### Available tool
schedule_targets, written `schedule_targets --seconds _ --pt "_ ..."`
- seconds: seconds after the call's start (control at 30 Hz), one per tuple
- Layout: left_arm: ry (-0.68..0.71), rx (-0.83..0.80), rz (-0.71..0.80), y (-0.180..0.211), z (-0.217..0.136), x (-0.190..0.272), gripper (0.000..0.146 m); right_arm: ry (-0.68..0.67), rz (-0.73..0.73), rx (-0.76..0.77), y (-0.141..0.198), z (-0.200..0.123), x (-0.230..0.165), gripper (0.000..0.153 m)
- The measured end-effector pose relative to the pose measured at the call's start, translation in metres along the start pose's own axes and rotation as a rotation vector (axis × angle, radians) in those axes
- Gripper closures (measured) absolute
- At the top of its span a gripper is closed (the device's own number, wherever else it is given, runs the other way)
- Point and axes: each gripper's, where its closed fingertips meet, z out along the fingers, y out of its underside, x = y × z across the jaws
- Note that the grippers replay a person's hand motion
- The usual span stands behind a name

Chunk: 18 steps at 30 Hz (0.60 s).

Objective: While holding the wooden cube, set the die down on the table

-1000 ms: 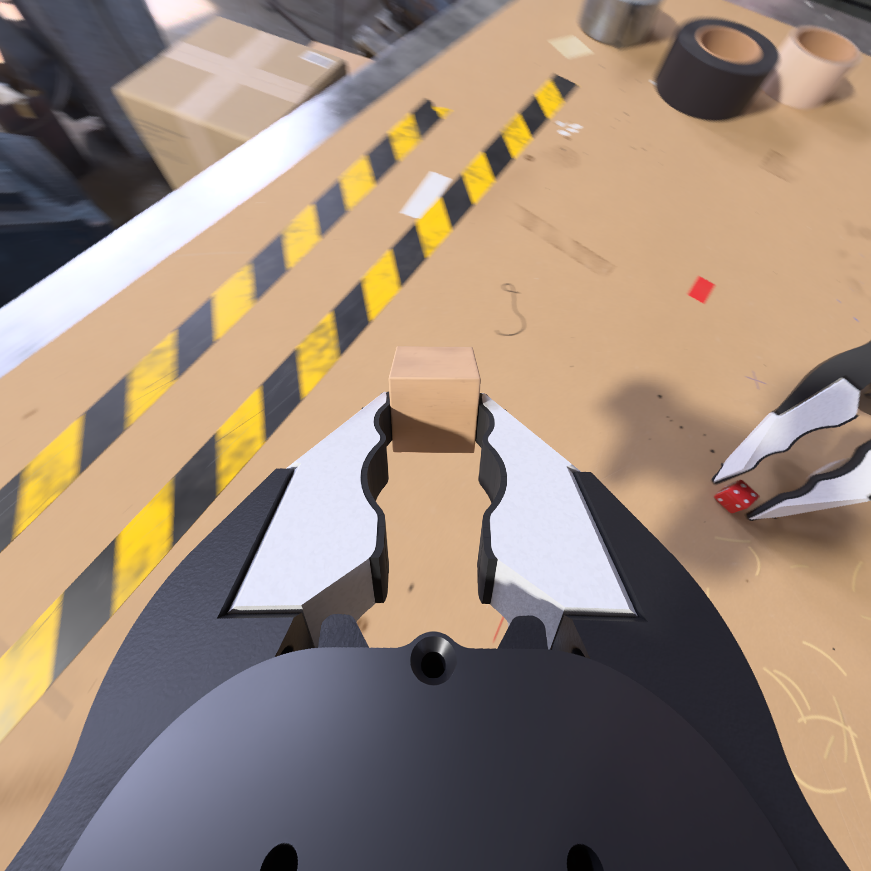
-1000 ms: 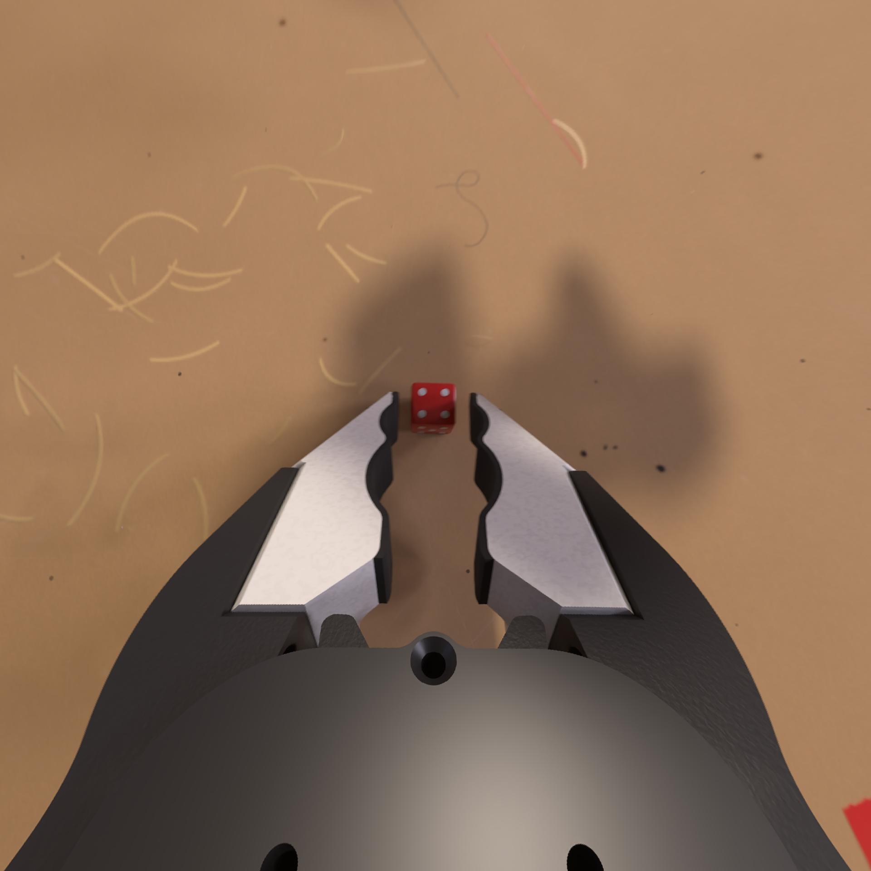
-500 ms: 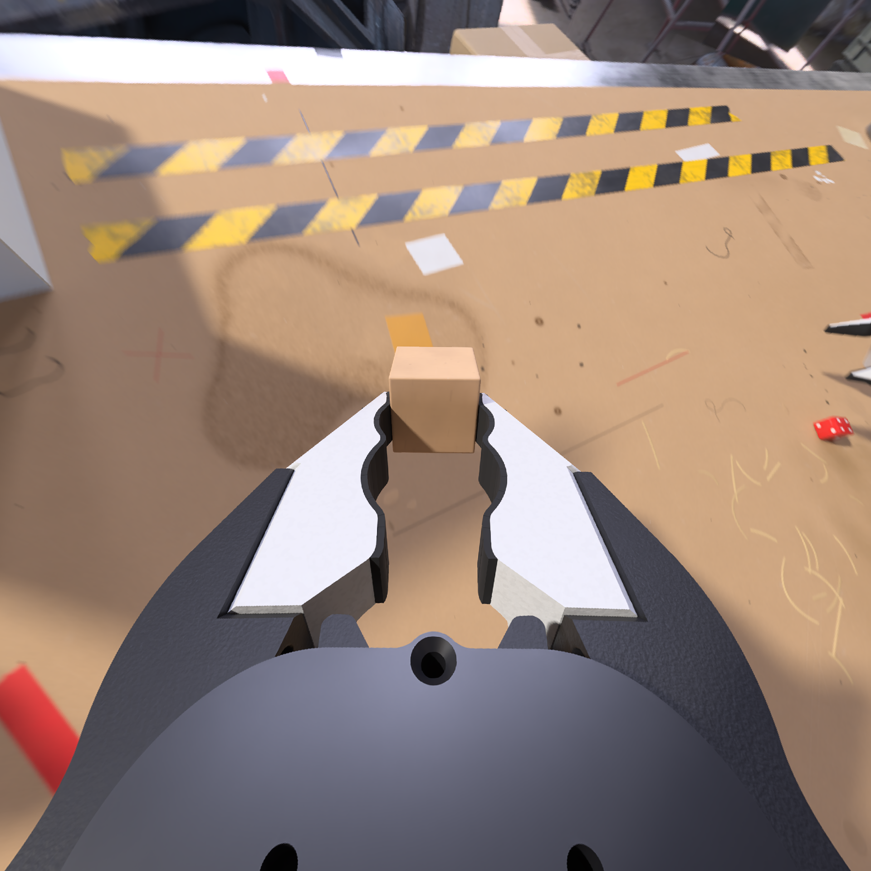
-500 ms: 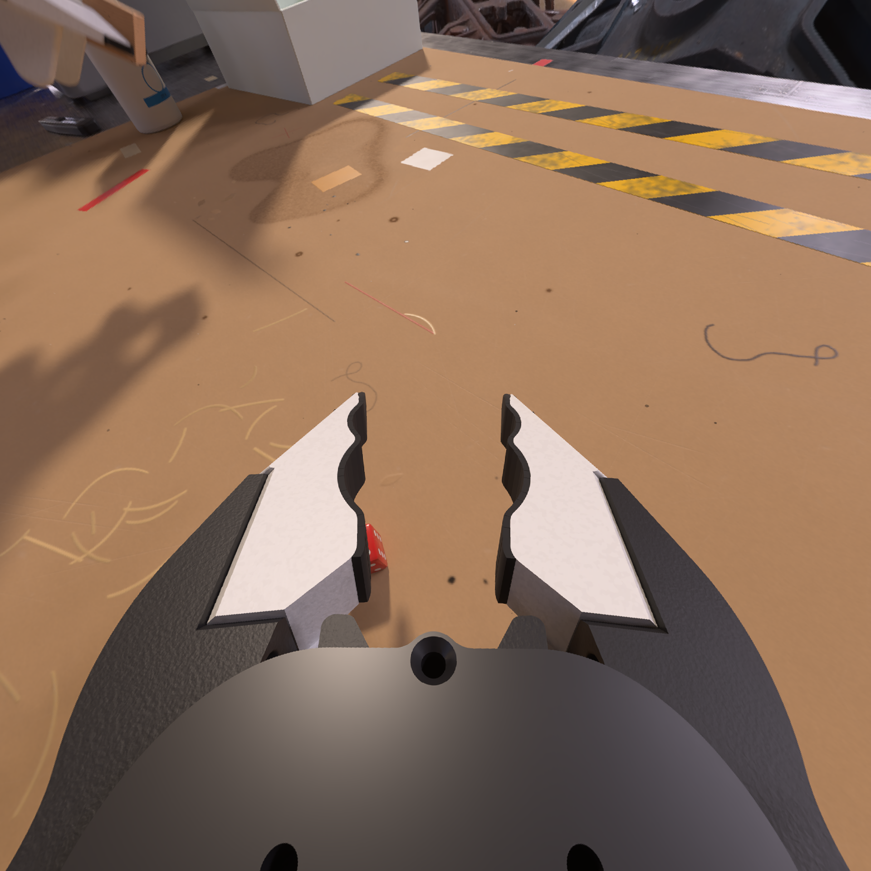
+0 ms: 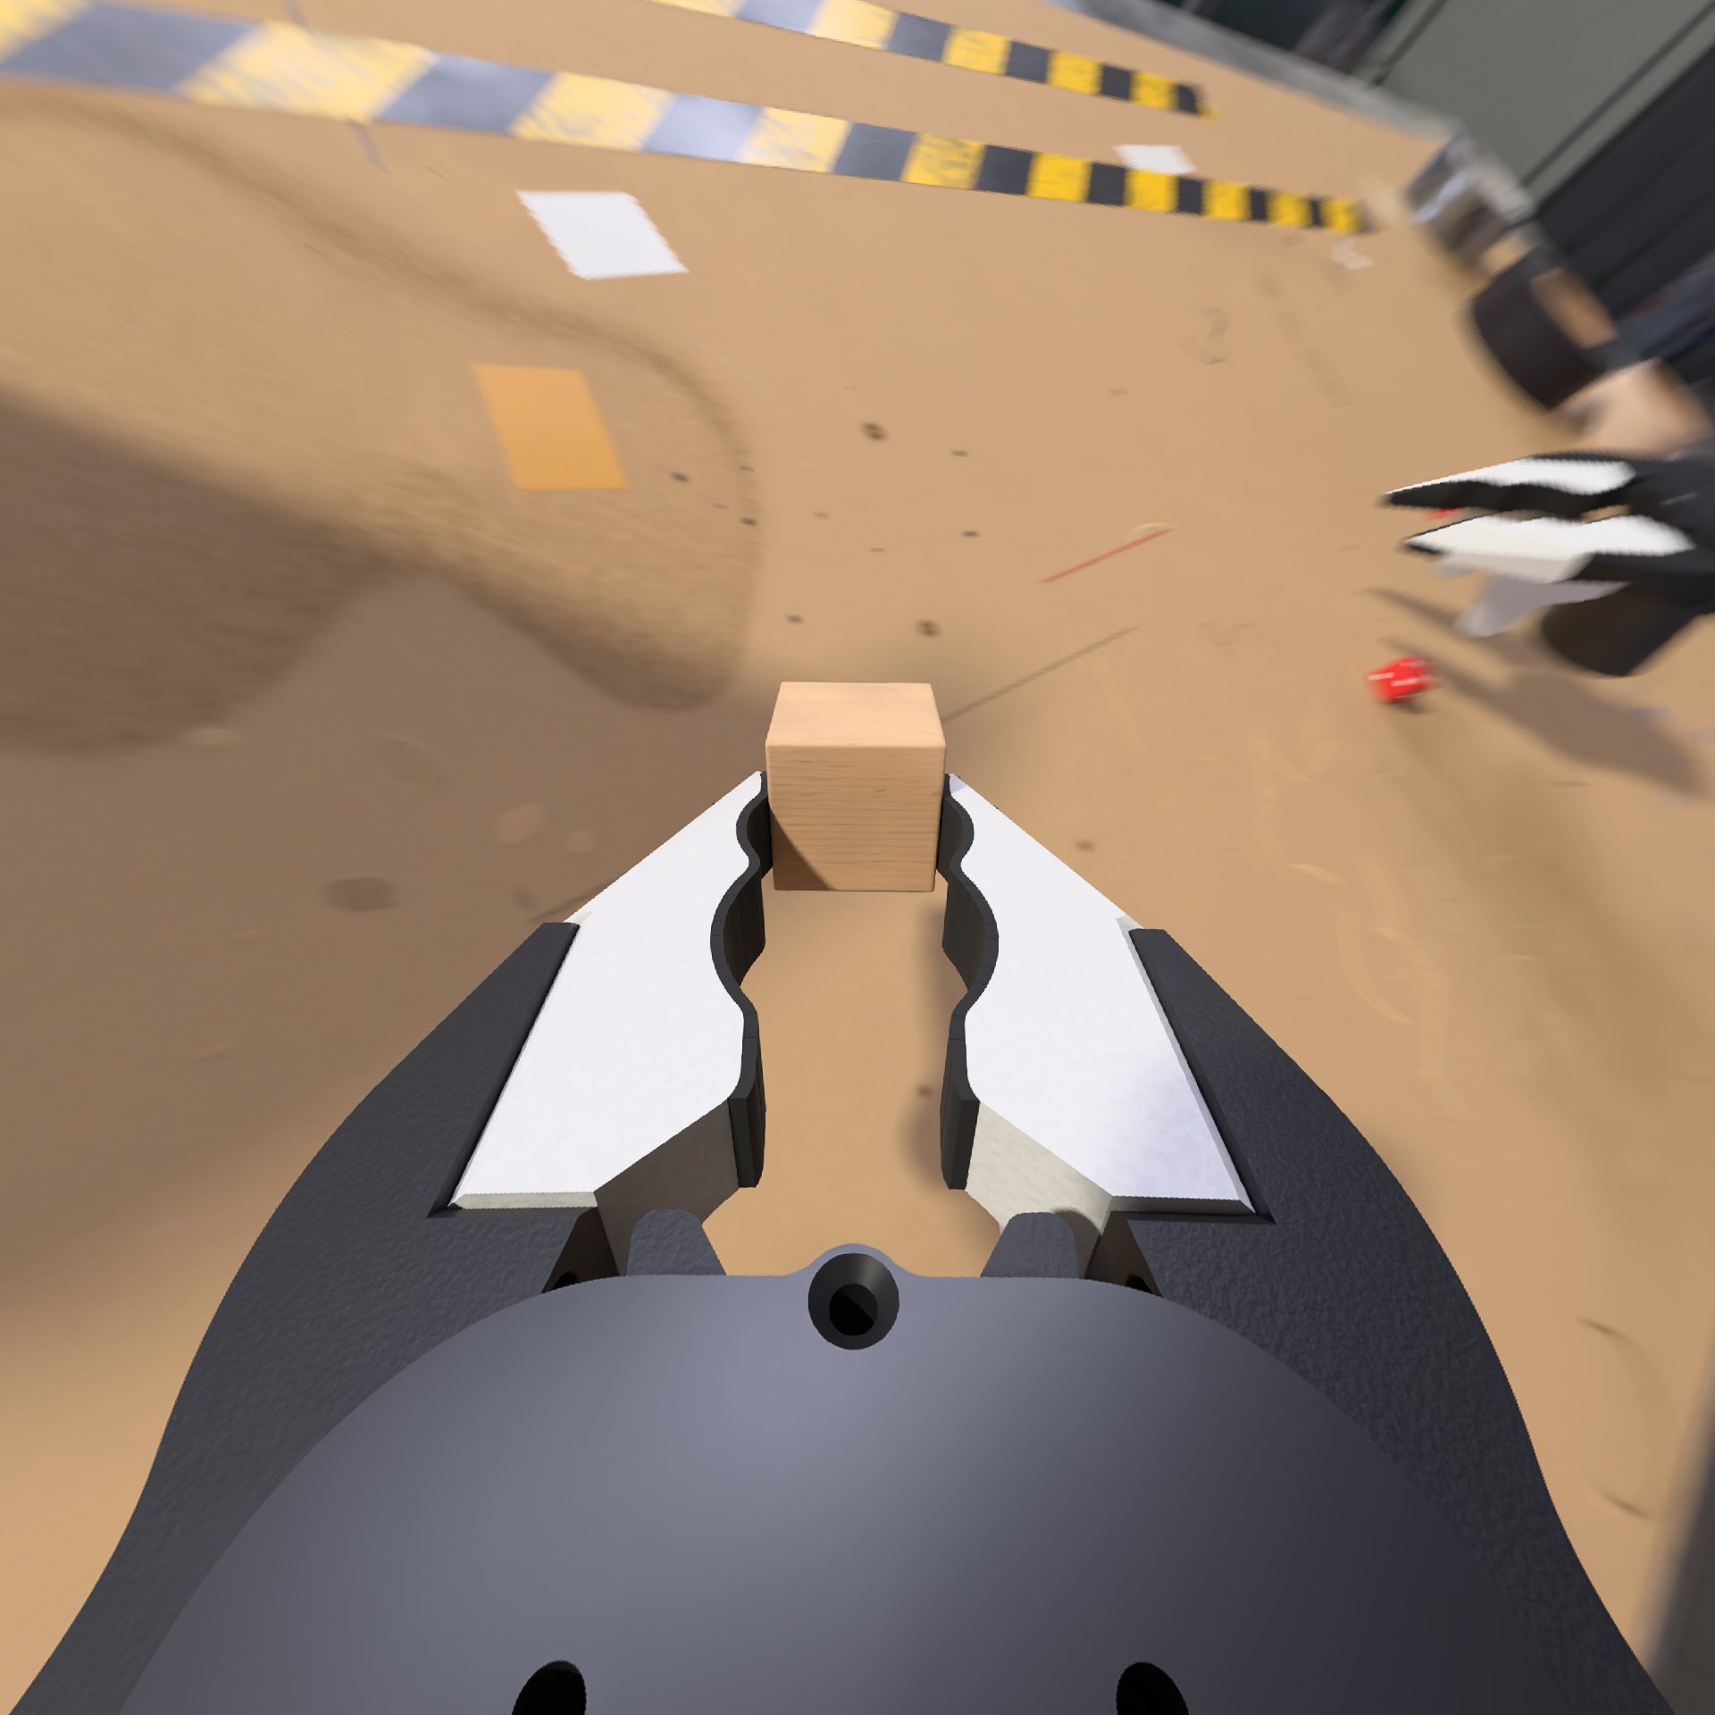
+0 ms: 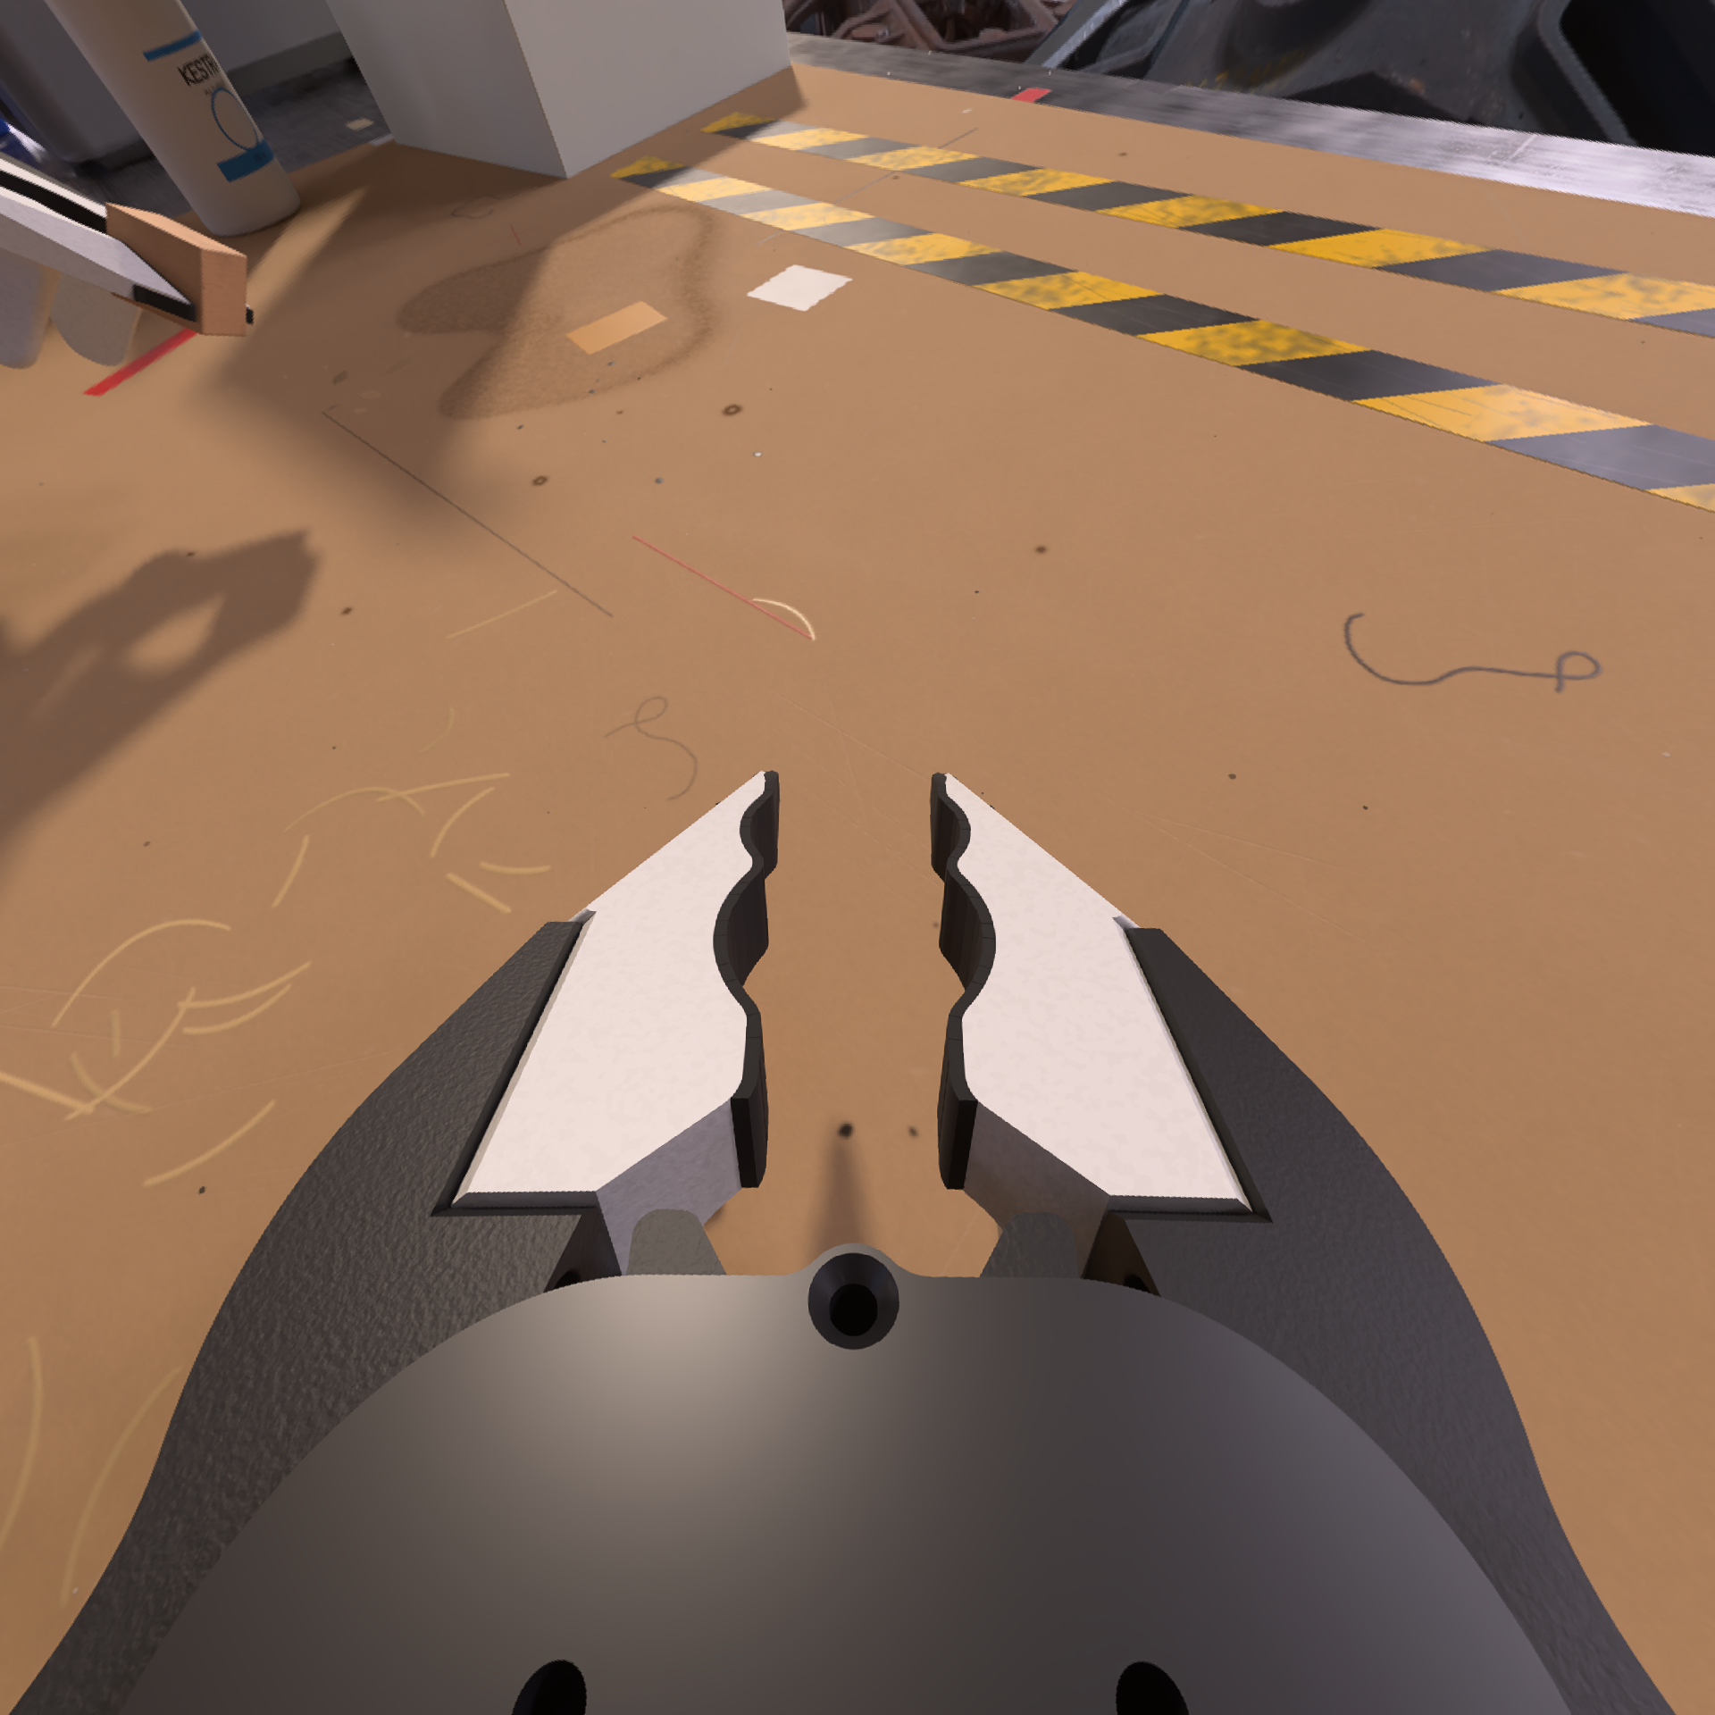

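Die (image 5: 1400,678) lay alone, blurred, probably on your table (image 5: 928,390), right gripper (image 6: 854,775) parted and empty, left gripper (image 5: 854,789) clamped your one wooden cube (image 5: 854,789), two striped tapes (image 6: 1206,306) beyond.

White cylinder (image 6: 209,121) bears dark lettering, blue ring mark.

left wrist view: looks along own fingers, tilted down at table (image 5: 1021,390)
right wrist view: same, low over table
shared: hazard stripes (image 5: 1067,176), white patch (image 6: 798,286)
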Motion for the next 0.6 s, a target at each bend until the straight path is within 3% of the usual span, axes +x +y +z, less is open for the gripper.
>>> schedule_targets --seconds 0.13,0.2,0.37,0.47,0.6 --pt "0.248 -0.001 -0.173 -0.007 -0.004 0.027 0.112 -0.007 0.014 0.013 -0.002 -0.002 0.000 0.120" --pt "0.268 0.051 -0.177 -0.015 -0.008 0.025 0.112 -0.015 0.019 0.011 -0.002 -0.001 0.000 0.120" --pt "0.027 0.173 0.004 -0.023 -0.019 -0.016 0.112 -0.026 0.018 0.001 0.000 0.000 -0.002 0.120" --pt "-0.149 0.066 0.022 -0.012 -0.027 -0.047 0.112 -0.028 0.021 -0.003 0.001 0.001 -0.002 0.120" --pt "-0.205 -0.028 -0.013 -0.006 -0.039 -0.071 0.112 -0.030 0.023 -0.013 0.003 0.001 -0.001 0.120"
